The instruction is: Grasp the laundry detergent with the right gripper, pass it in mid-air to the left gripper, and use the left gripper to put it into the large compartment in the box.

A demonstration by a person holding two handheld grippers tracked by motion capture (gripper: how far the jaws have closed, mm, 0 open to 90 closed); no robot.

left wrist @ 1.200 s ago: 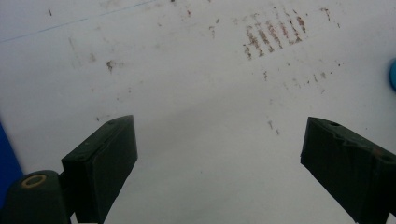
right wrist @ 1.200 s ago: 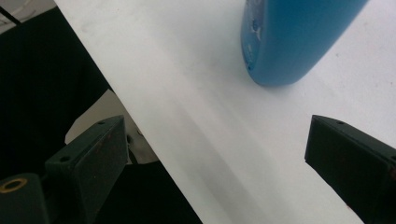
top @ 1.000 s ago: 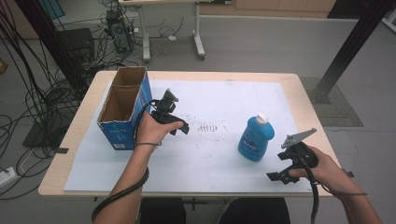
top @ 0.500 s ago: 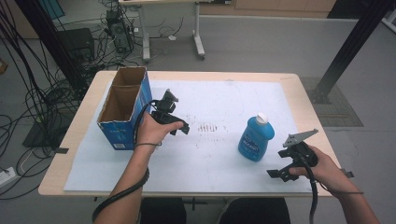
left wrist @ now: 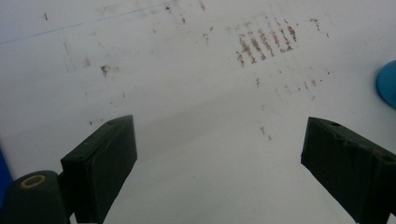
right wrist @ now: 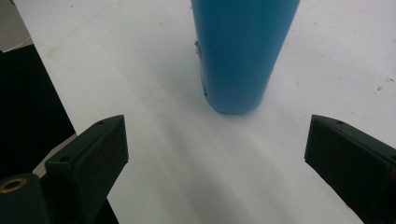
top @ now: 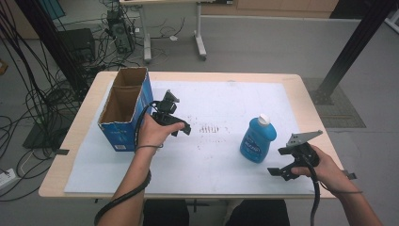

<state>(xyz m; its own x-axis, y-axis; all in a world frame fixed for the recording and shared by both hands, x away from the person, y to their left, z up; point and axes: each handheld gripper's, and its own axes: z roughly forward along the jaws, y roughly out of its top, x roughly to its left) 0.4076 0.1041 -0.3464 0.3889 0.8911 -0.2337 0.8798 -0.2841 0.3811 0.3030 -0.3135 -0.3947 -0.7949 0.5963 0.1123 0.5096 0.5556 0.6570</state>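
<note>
A blue bottle [top: 258, 141] with a white cap stands upright on the white sheet [top: 221, 155], right of centre. My right gripper [top: 278, 162] hovers just right of it, near the table's front edge, jaws open and empty. In the right gripper view the bottle [right wrist: 240, 51] stands a short way ahead of the open gripper [right wrist: 218, 122], apart from both pads. My left gripper [top: 182, 129] is held beside the blue cardboard box [top: 124, 113], open with nothing between its jaws. In the left gripper view that gripper [left wrist: 218, 130] faces the stained sheet, with the bottle's edge [left wrist: 387, 84] at far right.
The open-topped box stands along the table's left side. Brown smudges [top: 211, 128] mark the sheet's middle. The wooden table edge [top: 301, 82] borders the sheet. Cables, a desk and a black post stand on the floor beyond.
</note>
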